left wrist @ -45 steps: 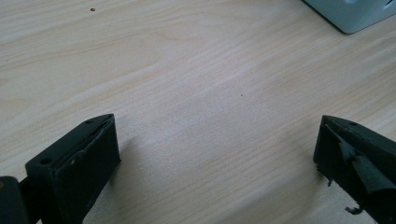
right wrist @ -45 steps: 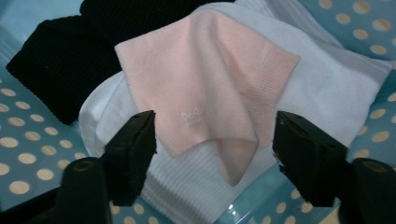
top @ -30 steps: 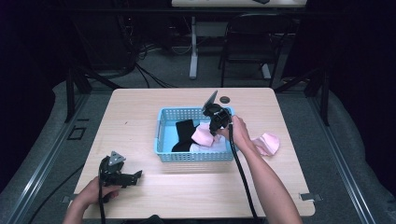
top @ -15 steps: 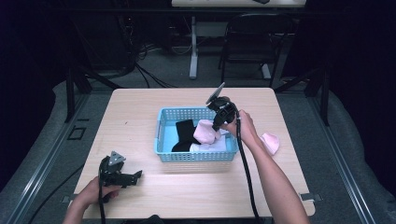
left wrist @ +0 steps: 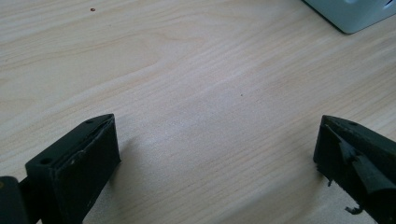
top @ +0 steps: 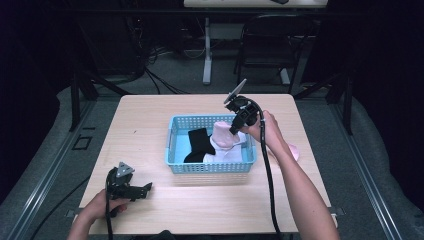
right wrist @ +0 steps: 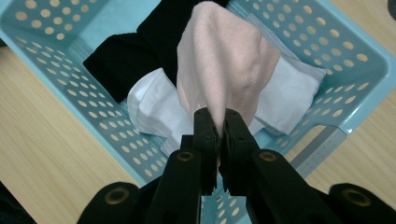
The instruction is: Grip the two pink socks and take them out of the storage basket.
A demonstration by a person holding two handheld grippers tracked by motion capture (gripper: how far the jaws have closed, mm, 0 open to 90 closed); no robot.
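Pink cloth (right wrist: 219,65) is hanging pinched in the closed right gripper (right wrist: 219,123) above the blue basket (top: 172,150), where white and black pieces are waiting, while the left gripper (left wrist: 219,154) is resting open over the table (left wrist: 187,70).

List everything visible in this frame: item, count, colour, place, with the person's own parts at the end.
Table: 1, light wood, centre of the high view.
Basket: 1, light blue, perforated, mid-table.
Pink sock: 1, pale pink, pinched and hanging over the basket.
Black sock: 1, black, in the basket.
White sock: 1, white, in the basket under the pink sock.
Second pink sock: 1, pink, on the table right of the basket.
Chair: 1, black, beyond the table.
Right gripper: 1, black, jaws shut on the pink sock.
Left gripper: 1, black, jaws open, at the near left of the table.
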